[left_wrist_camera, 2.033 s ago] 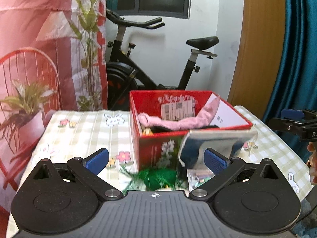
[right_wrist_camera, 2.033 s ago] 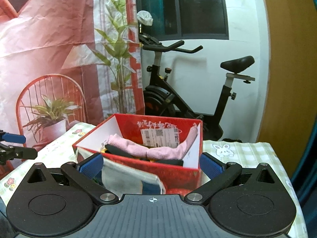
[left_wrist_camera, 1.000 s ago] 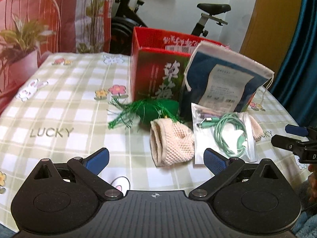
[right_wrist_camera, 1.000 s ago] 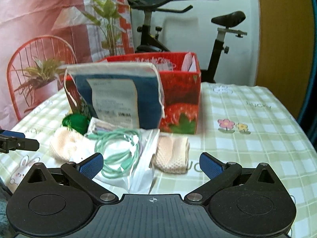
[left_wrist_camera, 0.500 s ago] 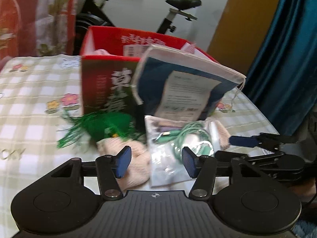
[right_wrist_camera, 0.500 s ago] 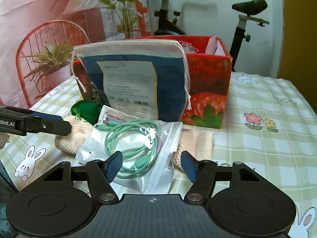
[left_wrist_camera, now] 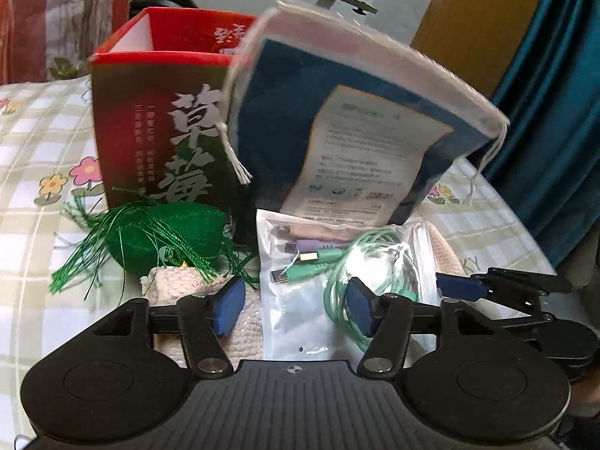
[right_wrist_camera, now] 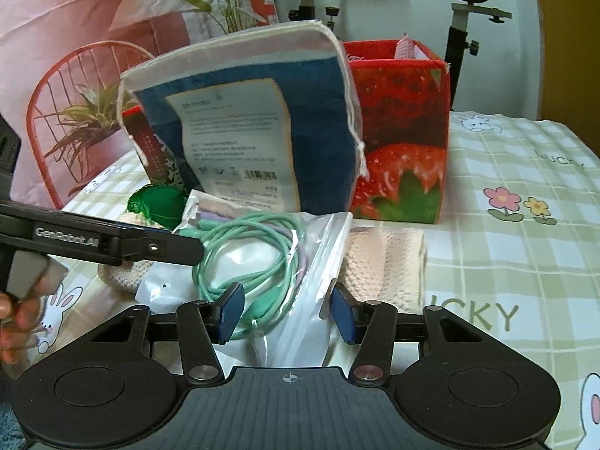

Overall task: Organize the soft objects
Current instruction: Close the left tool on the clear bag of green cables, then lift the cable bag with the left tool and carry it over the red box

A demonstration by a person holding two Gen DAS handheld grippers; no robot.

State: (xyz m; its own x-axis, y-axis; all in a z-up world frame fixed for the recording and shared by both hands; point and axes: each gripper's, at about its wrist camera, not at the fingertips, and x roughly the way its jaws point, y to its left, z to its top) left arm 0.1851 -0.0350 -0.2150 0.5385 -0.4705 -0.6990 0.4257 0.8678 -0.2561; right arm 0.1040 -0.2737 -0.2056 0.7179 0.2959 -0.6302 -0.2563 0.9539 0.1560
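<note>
A clear plastic bag with a coiled green cable [left_wrist_camera: 300, 292] [right_wrist_camera: 255, 251] lies on the checked tablecloth before a red strawberry box [left_wrist_camera: 150, 112] [right_wrist_camera: 405, 112]. A blue drawstring pouch [left_wrist_camera: 285, 120] [right_wrist_camera: 318, 120] leans on the box. My left gripper [left_wrist_camera: 294, 311] hangs low over the bag's near edge, jaws opening slightly, the bag between the pads but not pinched. My right gripper [right_wrist_camera: 287, 313] straddles the bag's right part, jaws closing, pads not pressing. A green tasselled piece [left_wrist_camera: 165, 236] and beige knitted pieces [left_wrist_camera: 176, 281] [right_wrist_camera: 386, 262] lie beside the bag.
Pink cloth [right_wrist_camera: 405, 47] sticks out of the box. A finger of the right gripper [left_wrist_camera: 487, 285] reaches in from the right, a finger of the left gripper [right_wrist_camera: 112, 243] from the left, with a hand [right_wrist_camera: 15, 318] below it. An exercise bike [right_wrist_camera: 461, 18] stands behind the table.
Both grippers came down and forward to the cable bag. Their jaws went from wide apart to roughly half as wide. The pouch and box now fill more of both views.
</note>
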